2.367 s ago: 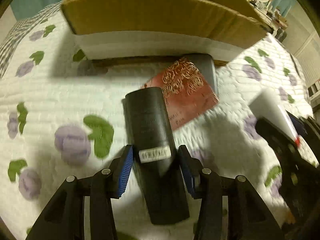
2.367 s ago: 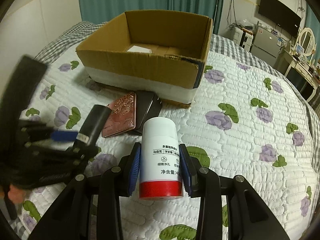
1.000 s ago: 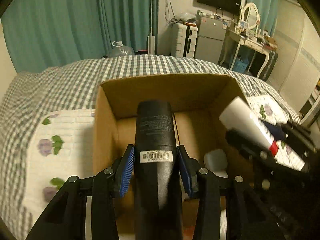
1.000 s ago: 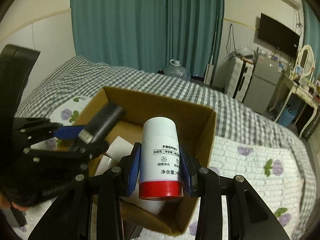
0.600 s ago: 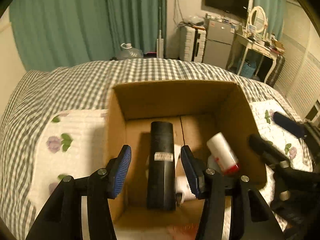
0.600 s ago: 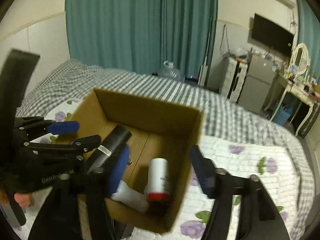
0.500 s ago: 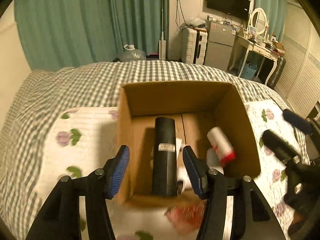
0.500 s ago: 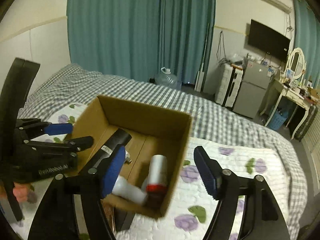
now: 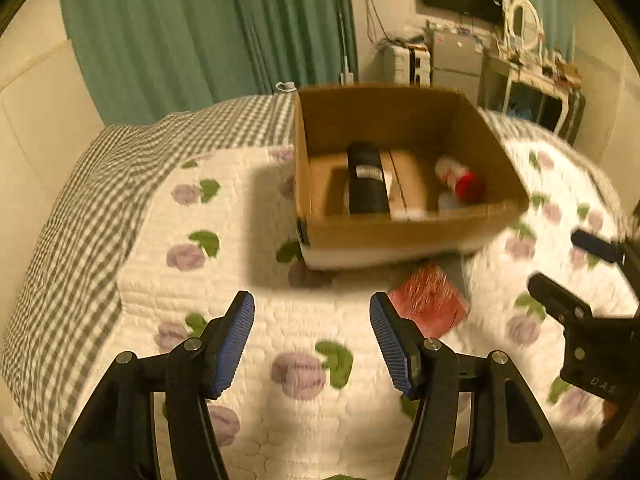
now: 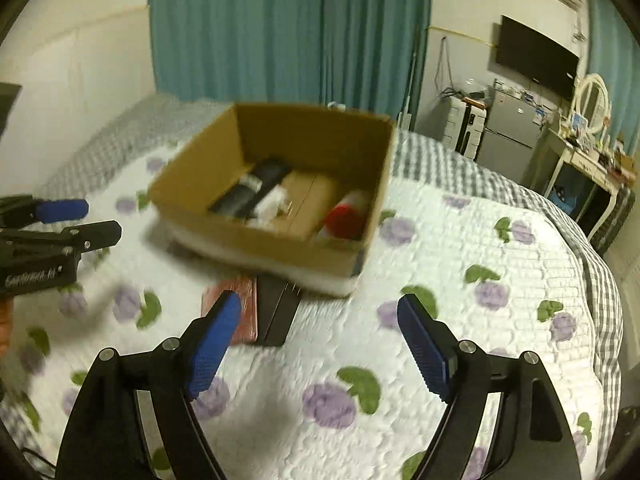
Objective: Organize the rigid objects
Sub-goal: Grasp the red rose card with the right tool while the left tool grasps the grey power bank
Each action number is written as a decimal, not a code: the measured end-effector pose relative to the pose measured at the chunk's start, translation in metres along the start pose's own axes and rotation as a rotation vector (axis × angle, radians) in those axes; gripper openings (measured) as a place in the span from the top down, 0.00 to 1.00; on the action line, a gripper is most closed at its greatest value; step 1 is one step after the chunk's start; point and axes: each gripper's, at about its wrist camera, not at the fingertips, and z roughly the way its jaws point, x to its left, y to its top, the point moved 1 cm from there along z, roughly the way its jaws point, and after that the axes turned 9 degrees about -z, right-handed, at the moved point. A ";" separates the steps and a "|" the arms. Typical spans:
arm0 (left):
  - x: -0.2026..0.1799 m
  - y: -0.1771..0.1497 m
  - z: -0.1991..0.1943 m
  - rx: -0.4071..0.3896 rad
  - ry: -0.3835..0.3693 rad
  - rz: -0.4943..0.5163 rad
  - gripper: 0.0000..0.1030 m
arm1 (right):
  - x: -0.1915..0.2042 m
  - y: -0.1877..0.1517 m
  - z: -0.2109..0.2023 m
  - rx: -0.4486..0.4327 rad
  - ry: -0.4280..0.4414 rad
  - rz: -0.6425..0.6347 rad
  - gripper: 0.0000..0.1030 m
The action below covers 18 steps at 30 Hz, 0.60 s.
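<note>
An open cardboard box [image 9: 404,236] [image 10: 224,160] sits on the quilted bed. Inside lie a black cylinder [image 9: 366,180] [image 10: 248,192] and a white bottle with a red cap [image 9: 460,180] [image 10: 348,210], with other white items beside them. In front of the box lie a red patterned case [image 9: 428,300] [image 10: 236,300] and a black flat case [image 10: 278,304]. My left gripper [image 9: 312,340] is open and empty, held back from the box over the quilt. My right gripper [image 10: 320,340] is open and empty, also back from the box.
The floral white quilt [image 9: 248,240] covers the bed, with a grey checked blanket [image 9: 100,184] at the far edge. Teal curtains [image 10: 288,28], a TV [image 10: 536,64], a fridge and a dressing table stand beyond the bed.
Both grippers carried their objects over the box, opened and dropped the black cylinder and the white bottle inside. Both have since pulled back from the box, open and empty.
</note>
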 end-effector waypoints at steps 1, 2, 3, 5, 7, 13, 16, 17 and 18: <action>0.000 -0.005 0.004 0.007 0.008 0.003 0.39 | 0.007 -0.001 0.004 0.002 0.004 -0.021 0.22; 0.000 -0.011 0.014 0.024 0.016 -0.001 0.39 | 0.016 -0.003 0.009 0.002 0.012 -0.047 0.22; 0.002 -0.016 0.021 0.037 0.017 -0.011 0.39 | 0.022 -0.004 0.012 0.004 0.017 -0.063 0.22; 0.008 -0.023 0.034 0.055 0.017 -0.035 0.39 | 0.034 -0.009 0.022 0.009 0.038 -0.089 0.21; 0.014 -0.027 0.043 0.066 0.022 -0.052 0.39 | 0.045 -0.014 0.035 0.034 0.075 -0.110 0.21; 0.029 -0.032 0.056 0.086 0.041 -0.079 0.39 | 0.070 -0.017 0.065 0.091 0.114 -0.169 0.21; 0.043 -0.030 0.058 0.091 0.021 -0.132 0.39 | 0.078 -0.012 0.080 0.118 0.116 -0.175 0.21; 0.048 -0.030 0.058 0.095 0.008 -0.155 0.39 | 0.081 -0.011 0.084 0.126 0.108 -0.183 0.21; 0.051 -0.030 0.059 0.099 0.003 -0.168 0.39 | 0.085 -0.012 0.091 0.139 0.083 -0.197 0.20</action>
